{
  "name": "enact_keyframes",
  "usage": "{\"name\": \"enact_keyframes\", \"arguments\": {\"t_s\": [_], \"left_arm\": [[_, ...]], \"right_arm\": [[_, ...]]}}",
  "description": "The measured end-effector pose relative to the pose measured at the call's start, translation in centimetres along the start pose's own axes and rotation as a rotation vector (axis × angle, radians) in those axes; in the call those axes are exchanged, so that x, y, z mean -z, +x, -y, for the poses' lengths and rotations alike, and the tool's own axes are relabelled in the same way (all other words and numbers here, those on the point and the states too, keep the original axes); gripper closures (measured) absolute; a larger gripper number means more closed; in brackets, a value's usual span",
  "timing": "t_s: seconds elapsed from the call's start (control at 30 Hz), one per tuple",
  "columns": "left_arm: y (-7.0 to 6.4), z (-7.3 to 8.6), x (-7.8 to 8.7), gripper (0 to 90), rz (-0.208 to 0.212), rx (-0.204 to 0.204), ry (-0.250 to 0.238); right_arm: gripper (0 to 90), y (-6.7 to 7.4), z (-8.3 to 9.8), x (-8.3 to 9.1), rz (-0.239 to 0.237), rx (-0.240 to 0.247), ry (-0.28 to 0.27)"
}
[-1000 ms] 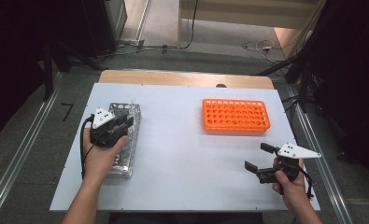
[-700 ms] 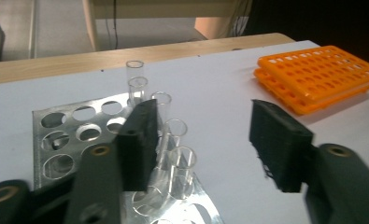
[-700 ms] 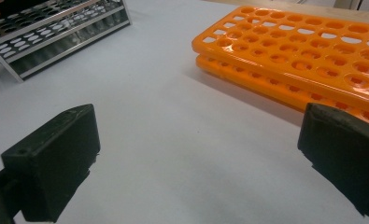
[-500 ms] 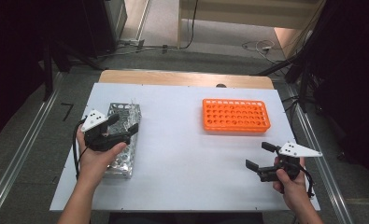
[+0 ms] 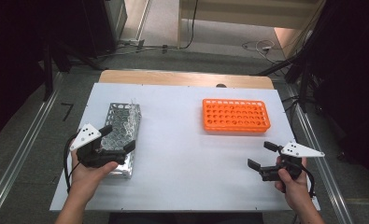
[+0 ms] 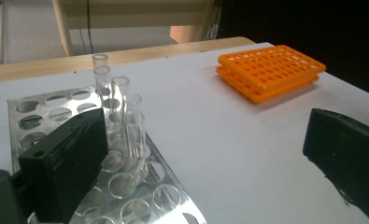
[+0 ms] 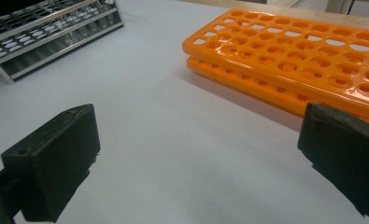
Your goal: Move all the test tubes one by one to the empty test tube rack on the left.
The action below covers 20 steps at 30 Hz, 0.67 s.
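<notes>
White table (image 5: 182, 154): metal rack (image 5: 121, 135) left, orange rack (image 5: 236, 115) far right. Left hand-held gripper (image 5: 119, 140) has just been opening, now wide and empty over the metal rack; right hand-held gripper (image 5: 261, 156) wide, empty. Risk: a jaw clipping the glass tubes (image 6: 126, 116) and tipping them. The left gripper view resolves the tubes standing upright; the high view barely does.

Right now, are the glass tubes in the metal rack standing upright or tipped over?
Upright. In the left gripper view the glass tubes stand vertically in the holes of the metal rack, open mouths up.
</notes>
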<state>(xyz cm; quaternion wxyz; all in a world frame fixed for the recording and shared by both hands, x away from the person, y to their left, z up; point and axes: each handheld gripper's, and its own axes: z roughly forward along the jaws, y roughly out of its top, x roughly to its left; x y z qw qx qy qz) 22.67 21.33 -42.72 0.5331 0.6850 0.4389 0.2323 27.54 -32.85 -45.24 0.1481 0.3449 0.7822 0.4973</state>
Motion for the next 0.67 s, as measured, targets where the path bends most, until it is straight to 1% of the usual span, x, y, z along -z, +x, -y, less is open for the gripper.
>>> {"name": "enact_keyframes", "arguments": {"t_s": [0.07,0.13,0.3,0.4,0.47,0.53,0.63,0.67], "left_arm": [[0.0,0.5,0.5,0.0,0.025,-0.004,-0.007],[0.0,1.0,1.1,0.0,0.037,-0.008,-0.009],[0.5,1.9,2.3,0.0,0.026,-0.007,-0.016],[0.8,2.5,3.0,0.0,0.024,-0.001,-0.031],[1.0,2.8,3.4,0.0,0.034,0.004,-0.047],[1.1,3.0,3.6,0.0,0.033,0.004,-0.048],[1.2,3.0,3.5,0.0,0.025,0.011,-0.043],[1.3,3.0,3.4,0.0,0.031,0.014,-0.048]], "right_arm": [[0.0,-0.1,0.1,0.0,0.002,0.0,-0.001],[0.0,-0.2,0.1,0.0,0.003,-0.001,-0.002],[0.0,-0.5,0.3,0.1,0.01,-0.001,-0.008],[0.0,-0.7,0.5,0.1,0.013,0.001,-0.01],[0.0,-0.8,0.6,0.2,0.017,0.006,-0.011],[0.0,-0.9,0.8,0.2,0.026,0.012,-0.006],[0.0,-1.1,0.9,0.1,0.026,0.005,0.0],[0.0,-1.1,0.9,0.0,0.025,0.006,0.0]]}}
